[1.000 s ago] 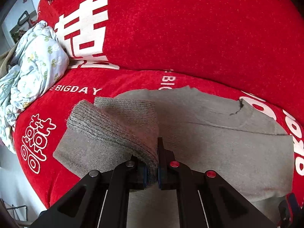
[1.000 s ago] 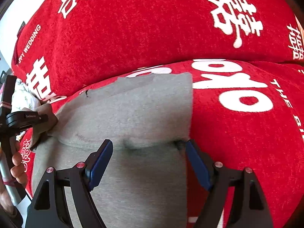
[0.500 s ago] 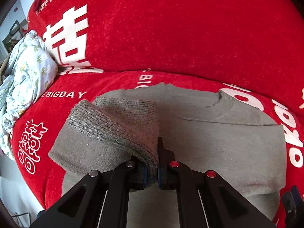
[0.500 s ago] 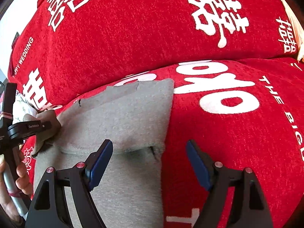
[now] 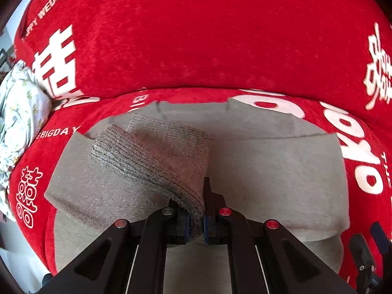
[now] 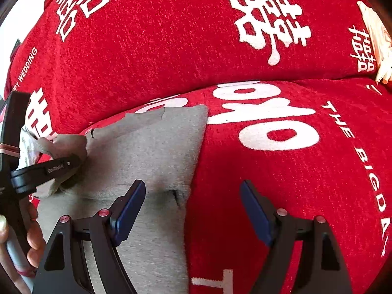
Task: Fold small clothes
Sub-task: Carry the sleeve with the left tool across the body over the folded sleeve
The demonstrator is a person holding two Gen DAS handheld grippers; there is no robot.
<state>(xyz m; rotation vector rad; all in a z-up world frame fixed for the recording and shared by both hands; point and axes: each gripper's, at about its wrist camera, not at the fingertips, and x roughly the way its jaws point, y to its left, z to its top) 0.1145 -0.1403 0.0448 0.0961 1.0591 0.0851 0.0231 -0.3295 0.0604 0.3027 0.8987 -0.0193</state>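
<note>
1. the left gripper (image 5: 196, 223) is clenched on the ribbed cuff (image 5: 156, 161) of a grey sweater (image 5: 269, 176), holding the sleeve lifted and draped over the sweater's body.
2. the right gripper (image 6: 191, 210) stands released, its blue pads wide apart above the sweater's right edge and the red cover (image 6: 281, 183), gripping nothing.
3. the sweater lies flat on the red cover printed with white letters.
4. a hand (image 6: 27, 240) holds the left gripper's handle.
5. farther left, a floral cloth (image 5: 19, 112) sits bunched against the red backrest (image 5: 196, 36).
</note>
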